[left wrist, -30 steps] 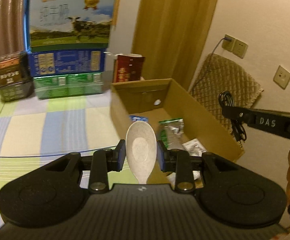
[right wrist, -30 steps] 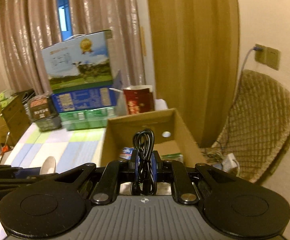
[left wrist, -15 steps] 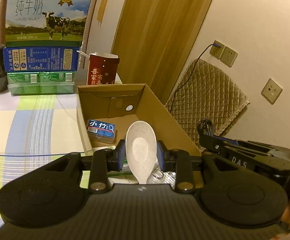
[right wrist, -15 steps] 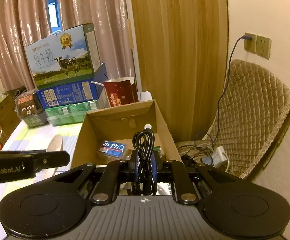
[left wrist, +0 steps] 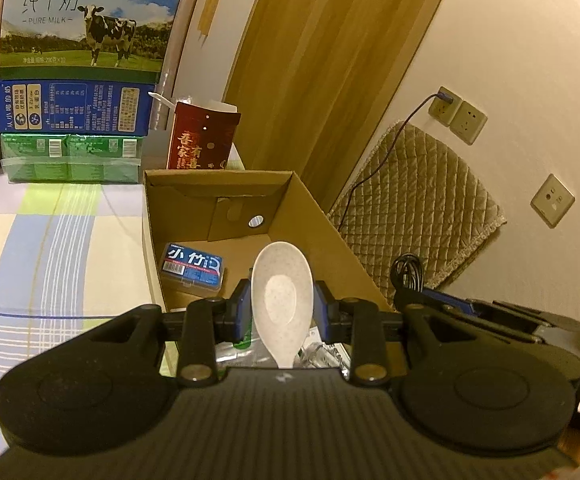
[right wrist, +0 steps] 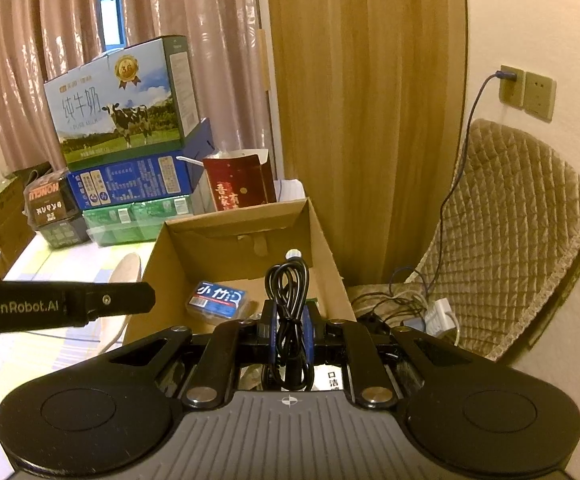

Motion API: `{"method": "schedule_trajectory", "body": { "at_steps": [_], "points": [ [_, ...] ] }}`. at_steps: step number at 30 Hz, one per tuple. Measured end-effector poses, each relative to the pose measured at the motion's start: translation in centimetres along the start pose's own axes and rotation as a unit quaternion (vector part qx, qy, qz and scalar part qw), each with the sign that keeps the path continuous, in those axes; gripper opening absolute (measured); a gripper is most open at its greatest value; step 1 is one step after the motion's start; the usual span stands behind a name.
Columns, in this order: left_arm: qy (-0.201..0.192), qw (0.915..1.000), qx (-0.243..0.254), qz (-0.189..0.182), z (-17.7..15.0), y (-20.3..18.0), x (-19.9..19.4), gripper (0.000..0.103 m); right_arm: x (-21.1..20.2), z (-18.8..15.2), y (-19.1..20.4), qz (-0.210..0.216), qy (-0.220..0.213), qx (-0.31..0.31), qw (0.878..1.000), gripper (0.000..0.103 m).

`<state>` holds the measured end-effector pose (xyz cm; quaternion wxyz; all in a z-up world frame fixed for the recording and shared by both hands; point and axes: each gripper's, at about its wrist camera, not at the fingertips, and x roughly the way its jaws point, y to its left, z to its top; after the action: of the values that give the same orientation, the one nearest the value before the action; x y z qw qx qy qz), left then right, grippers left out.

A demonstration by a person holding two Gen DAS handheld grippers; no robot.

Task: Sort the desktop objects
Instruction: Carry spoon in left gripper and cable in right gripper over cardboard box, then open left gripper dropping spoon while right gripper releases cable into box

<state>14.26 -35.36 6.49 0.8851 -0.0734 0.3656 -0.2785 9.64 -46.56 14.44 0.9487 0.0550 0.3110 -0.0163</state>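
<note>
My left gripper [left wrist: 282,310] is shut on a white speckled spoon [left wrist: 282,300], bowl pointing forward, held over the near end of an open cardboard box [left wrist: 321,216]. Inside the box lie a blue packet [left wrist: 193,267] and some clear wrappers [left wrist: 321,354]. My right gripper [right wrist: 288,326] is shut on a coiled black cable [right wrist: 288,292], also above the near end of the cardboard box [right wrist: 321,240], with the blue packet [right wrist: 217,300] ahead of it. In the right wrist view the left gripper [right wrist: 62,306] reaches in from the left with the spoon [right wrist: 124,280] behind it.
Stacked milk cartons [left wrist: 82,20] and a red paper bag [left wrist: 202,144] stand behind the box on the checked tablecloth [left wrist: 50,248]. A quilted chair [right wrist: 521,232] and a wall socket [right wrist: 511,86] with cords sit to the right of the table.
Both grippers have moved forward toward the box, so it now sits closer and more centred. The spoon and the cable stay gripped as before.
</note>
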Motion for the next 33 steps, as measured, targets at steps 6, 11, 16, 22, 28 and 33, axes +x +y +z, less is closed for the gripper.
{"method": "schedule_trajectory", "body": {
  "at_steps": [6,11,16,22,28,33],
  "points": [
    [-0.002,0.9998,-0.018,0.0,0.6,0.8,1.0,0.027,1.3,0.3,0.1,0.004,0.005,-0.003,1.0,0.01],
    [0.001,0.9996,-0.027,0.001,0.5,1.2,2.0,0.027,2.2,0.2,0.2,0.004,0.012,-0.008,1.0,0.01],
    [0.003,0.9994,-0.033,0.002,0.5,1.6,3.0,0.027,2.9,0.1,0.1,0.003,0.017,-0.01,1.0,0.01],
    [0.003,0.9994,-0.034,0.01,0.4,2.2,3.4,0.026,3.5,0.0,0.0,0.003,0.021,-0.01,1.0,0.01],
    [0.004,0.9993,-0.03,0.022,0.1,2.8,3.0,0.026,3.7,-0.3,0.4,0.008,0.024,-0.009,1.0,0.01],
    [-0.001,0.9991,-0.028,0.031,0.0,3.2,2.5,0.029,3.7,-0.3,0.8,0.015,0.023,-0.007,1.0,0.01]
  ]
}}
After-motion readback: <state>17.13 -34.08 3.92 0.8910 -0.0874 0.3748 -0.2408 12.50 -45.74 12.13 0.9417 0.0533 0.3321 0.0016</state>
